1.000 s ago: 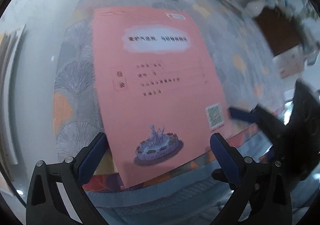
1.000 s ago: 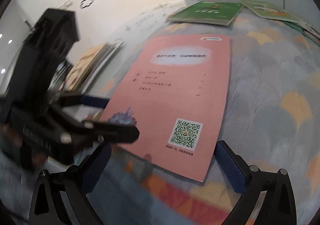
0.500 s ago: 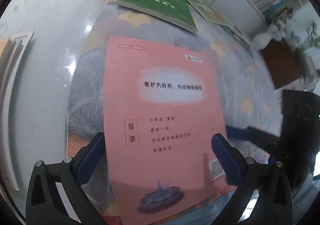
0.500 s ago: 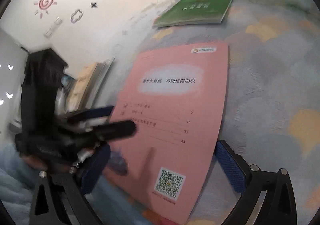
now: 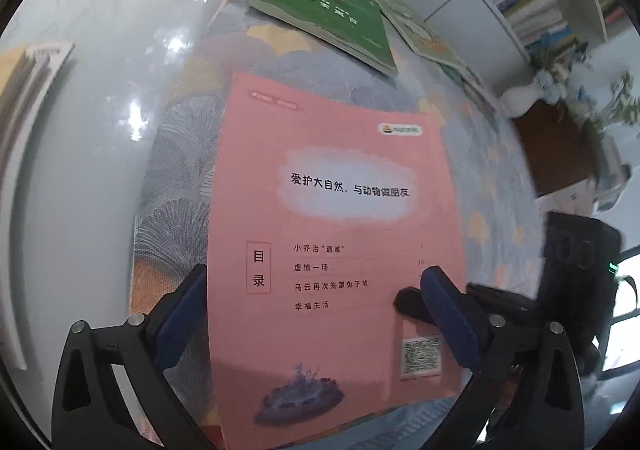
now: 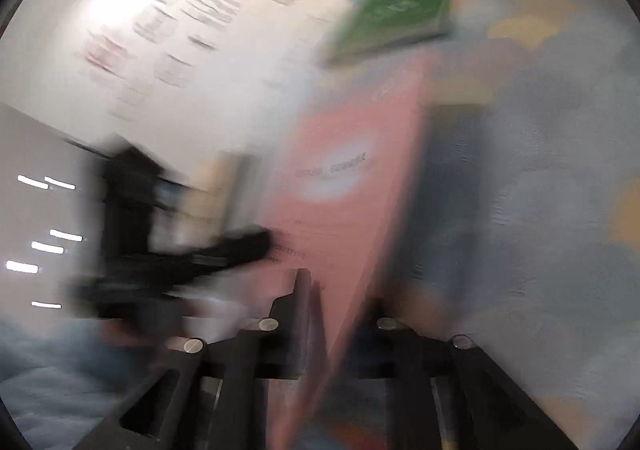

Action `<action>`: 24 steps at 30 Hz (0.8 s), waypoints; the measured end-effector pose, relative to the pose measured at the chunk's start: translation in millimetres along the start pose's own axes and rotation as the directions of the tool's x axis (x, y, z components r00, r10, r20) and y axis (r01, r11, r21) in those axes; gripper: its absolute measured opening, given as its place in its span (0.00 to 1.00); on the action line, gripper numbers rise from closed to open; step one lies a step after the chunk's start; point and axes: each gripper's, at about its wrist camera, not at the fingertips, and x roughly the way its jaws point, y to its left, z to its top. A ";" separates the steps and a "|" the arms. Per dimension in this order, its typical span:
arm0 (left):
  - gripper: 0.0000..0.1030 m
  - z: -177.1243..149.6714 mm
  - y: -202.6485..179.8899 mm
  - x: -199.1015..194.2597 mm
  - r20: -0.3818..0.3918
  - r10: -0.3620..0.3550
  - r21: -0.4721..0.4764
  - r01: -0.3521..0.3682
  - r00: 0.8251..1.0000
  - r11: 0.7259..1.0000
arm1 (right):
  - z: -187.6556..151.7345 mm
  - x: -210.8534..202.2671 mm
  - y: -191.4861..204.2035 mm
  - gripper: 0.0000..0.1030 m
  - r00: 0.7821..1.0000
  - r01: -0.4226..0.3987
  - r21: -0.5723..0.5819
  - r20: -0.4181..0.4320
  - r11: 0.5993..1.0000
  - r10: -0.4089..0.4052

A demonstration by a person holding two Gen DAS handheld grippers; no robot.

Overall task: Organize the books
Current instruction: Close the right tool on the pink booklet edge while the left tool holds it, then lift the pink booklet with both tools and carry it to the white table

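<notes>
A reading room or classroom: packed bookshelves (image 5: 532, 5) line the far wall, children's books (image 5: 324, 13) lie on a bench covered with a patterned cloth (image 5: 176, 153), and a decorated white wall (image 6: 192, 21) stands beside it.

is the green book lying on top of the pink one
No: in the left wrist view the green book lies on the patterned cloth beyond the pink book, apart from it.

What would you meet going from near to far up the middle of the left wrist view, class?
pink book → patterned tablecloth → green book
</notes>
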 end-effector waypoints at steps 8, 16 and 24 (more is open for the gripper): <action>0.98 -0.3 3.5 -11.5 -0.041 -0.130 -0.060 0.128 0.991 0.990 | -11.1 2.9 66.1 0.16 0.929 0.368 -0.315 0.098 0.875 -0.355; 0.98 6.3 28.7 -79.3 0.072 -0.225 -0.118 0.232 0.972 0.966 | -3.3 -29.5 104.1 0.15 0.942 0.273 -0.266 0.269 0.924 -0.201; 0.98 8.1 89.4 -192.4 0.293 -0.134 -0.157 0.186 0.947 0.970 | 19.5 1.5 207.9 0.15 0.937 0.179 -0.385 0.348 0.905 -0.037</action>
